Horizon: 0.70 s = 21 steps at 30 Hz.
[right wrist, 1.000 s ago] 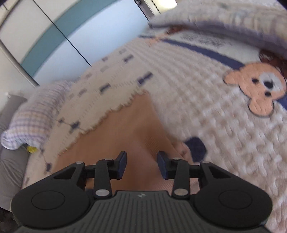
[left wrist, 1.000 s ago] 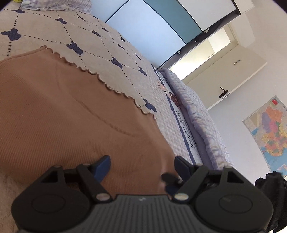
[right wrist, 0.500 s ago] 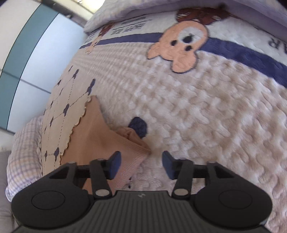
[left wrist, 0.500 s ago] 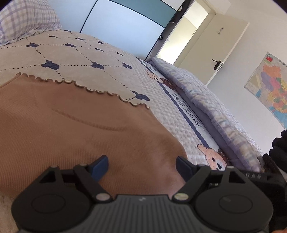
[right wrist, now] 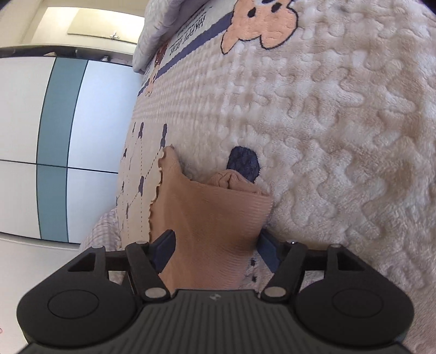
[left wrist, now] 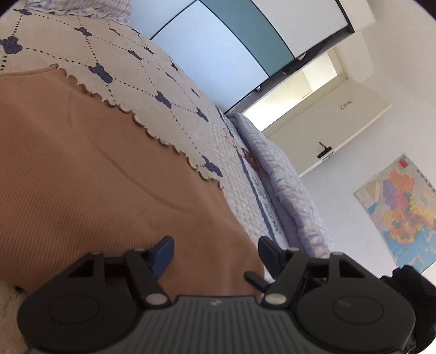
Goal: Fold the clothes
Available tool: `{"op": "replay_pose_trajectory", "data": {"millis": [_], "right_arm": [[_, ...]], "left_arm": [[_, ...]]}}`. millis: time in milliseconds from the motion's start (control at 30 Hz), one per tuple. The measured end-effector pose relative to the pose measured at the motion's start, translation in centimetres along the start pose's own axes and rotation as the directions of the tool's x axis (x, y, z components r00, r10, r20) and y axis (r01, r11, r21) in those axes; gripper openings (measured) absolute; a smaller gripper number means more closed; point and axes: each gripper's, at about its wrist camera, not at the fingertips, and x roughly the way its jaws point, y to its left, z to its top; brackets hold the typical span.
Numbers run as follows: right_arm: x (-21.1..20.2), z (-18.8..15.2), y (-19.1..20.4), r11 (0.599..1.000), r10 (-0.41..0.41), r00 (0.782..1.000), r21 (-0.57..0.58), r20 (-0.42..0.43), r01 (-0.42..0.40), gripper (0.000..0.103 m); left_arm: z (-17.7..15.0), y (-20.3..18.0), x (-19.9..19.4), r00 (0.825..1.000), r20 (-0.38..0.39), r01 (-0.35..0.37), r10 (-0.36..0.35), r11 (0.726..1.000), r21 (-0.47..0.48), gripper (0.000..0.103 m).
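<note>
A brown ribbed garment [left wrist: 90, 174] with a scalloped hem lies spread on the bed. My left gripper [left wrist: 215, 254] is open, low over the garment's near edge, with cloth lying between the blue fingertips [left wrist: 163, 252]. In the right wrist view a folded corner of the same garment [right wrist: 212, 217] lies between the wide-open jaws of my right gripper [right wrist: 216, 245]; a bunched fold pokes out at the corner's far end. Neither gripper pinches the cloth.
The bed carries a cream fleece blanket [right wrist: 340, 136] with navy bears, a bear appliqué [right wrist: 259, 24] and a lilac quilt [left wrist: 286, 185] along its far side. A wardrobe [left wrist: 231, 43], a door [left wrist: 327, 128] and a wall map [left wrist: 403, 212] stand beyond.
My right gripper has opened wider and moved over the garment's folded corner, which now lies between its jaws. My left wrist view tilted; the left gripper stays open over the cloth.
</note>
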Motion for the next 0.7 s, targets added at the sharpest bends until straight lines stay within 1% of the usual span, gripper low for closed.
{"op": "replay_pose_trajectory", "data": {"millis": [33, 67, 100, 133, 167, 200, 233, 300, 367, 400, 433, 467, 533, 567, 600, 633, 667, 700], "right_arm": [[0.0, 0.0, -0.1, 1.0, -0.008, 1.0, 0.009, 0.007, 0.008, 0.056], [0.1, 0.0, -0.2, 1.0, -0.015, 1.0, 0.018, 0.014, 0.015, 0.042], [0.1, 0.0, -0.3, 0.999, -0.021, 1.0, 0.026, 0.02, 0.021, 0.034], [0.0, 0.2, -0.5, 0.999, -0.02, 1.0, 0.029, 0.02, 0.019, 0.025], [-0.1, 0.3, -0.6, 0.999, -0.018, 1.0, 0.032, 0.02, 0.018, 0.02], [-0.2, 0.4, -0.5, 0.999, -0.016, 1.0, 0.03, 0.021, 0.015, 0.019], [-0.4, 0.4, 0.1, 1.0, -0.007, 1.0, -0.001, 0.028, 0.007, 0.017], [-0.8, 0.1, 2.2, 0.994, 0.026, 0.998, -0.107, 0.049, -0.02, 0.016], [-1.3, -0.2, 3.6, 0.983, 0.051, 0.997, -0.18, 0.063, -0.039, 0.015], [-1.7, -0.2, 4.1, 0.977, 0.062, 0.996, -0.208, 0.069, -0.046, 0.015], [-2.0, -0.3, 4.5, 0.972, 0.069, 0.995, -0.228, 0.076, -0.05, 0.015], [-2.3, -0.4, 4.8, 0.967, 0.075, 0.994, -0.248, 0.083, -0.053, 0.015], [-2.6, -0.5, 5.4, 0.962, 0.089, 0.992, -0.266, 0.092, -0.061, 0.015], [-2.5, -0.7, 5.6, 0.964, 0.097, 0.991, -0.258, 0.093, -0.07, 0.015], [-2.5, -1.1, 5.8, 0.963, 0.101, 0.991, -0.257, 0.093, -0.074, 0.015], [-2.2, -1.4, 6.2, 0.959, 0.098, 0.991, -0.275, 0.095, -0.069, 0.015], [-2.0, -1.7, 6.6, 0.954, 0.095, 0.991, -0.292, 0.096, -0.064, 0.015], [-1.7, -1.9, 6.9, 0.949, 0.092, 0.991, -0.31, 0.098, -0.057, 0.015]], "left_arm": [[0.0, 0.1, -0.2, 1.0, 0.016, 0.004, -0.005, 1.0, 0.006, 0.07], [-0.4, 0.4, 0.1, 1.0, 0.006, -0.003, 0.003, 1.0, 0.005, 0.07], [-0.8, 0.8, 0.5, 1.0, -0.002, -0.018, 0.018, 1.0, 0.008, 0.065], [-1.3, 0.9, 0.9, 0.999, -0.004, -0.049, 0.049, 0.998, 0.031, 0.058], [-1.6, 0.8, 1.0, 0.997, 0.003, -0.072, 0.072, 0.996, 0.058, 0.052], [-1.6, 0.8, 1.0, 0.997, 0.003, -0.076, 0.076, 0.996, 0.057, 0.053], [-1.3, 1.0, 1.0, 0.998, 0.0, -0.07, 0.07, 0.997, 0.026, 0.053], [-0.5, 1.8, 0.6, 0.999, -0.008, -0.041, 0.04, 0.997, -0.069, 0.051], [0.7, 2.5, -0.4, 1.0, -0.008, -0.015, 0.014, 0.986, -0.166, 0.049], [1.4, 2.6, -1.4, 1.0, 0.016, -0.011, 0.014, 0.981, -0.196, 0.051], [2.0, 2.7, -2.4, 0.999, 0.045, -0.014, 0.024, 0.979, -0.202, 0.053], [2.2, 2.8, -3.1, 0.997, 0.059, -0.027, 0.04, 0.978, -0.207, 0.057], [1.9, 3.3, -3.4, 0.997, 0.041, -0.059, 0.071, 0.968, -0.243, 0.057], [1.3, 3.3, -2.7, 0.998, 0.007, -0.063, 0.067, 0.969, -0.239, 0.057], [0.6, 2.8, -1.7, 0.996, -0.031, -0.089, 0.085, 0.979, -0.184, 0.056], [0.0, 1.9, -1.1, 0.991, -0.039, -0.131, 0.128, 0.987, -0.093, 0.055], [-0.2, 1.2, -0.7, 0.987, -0.04, -0.156, 0.155, 0.987, -0.028, 0.055], [-0.1, 1.1, -0.7, 0.986, -0.044, -0.162, 0.161, 0.986, -0.027, 0.055]]}}
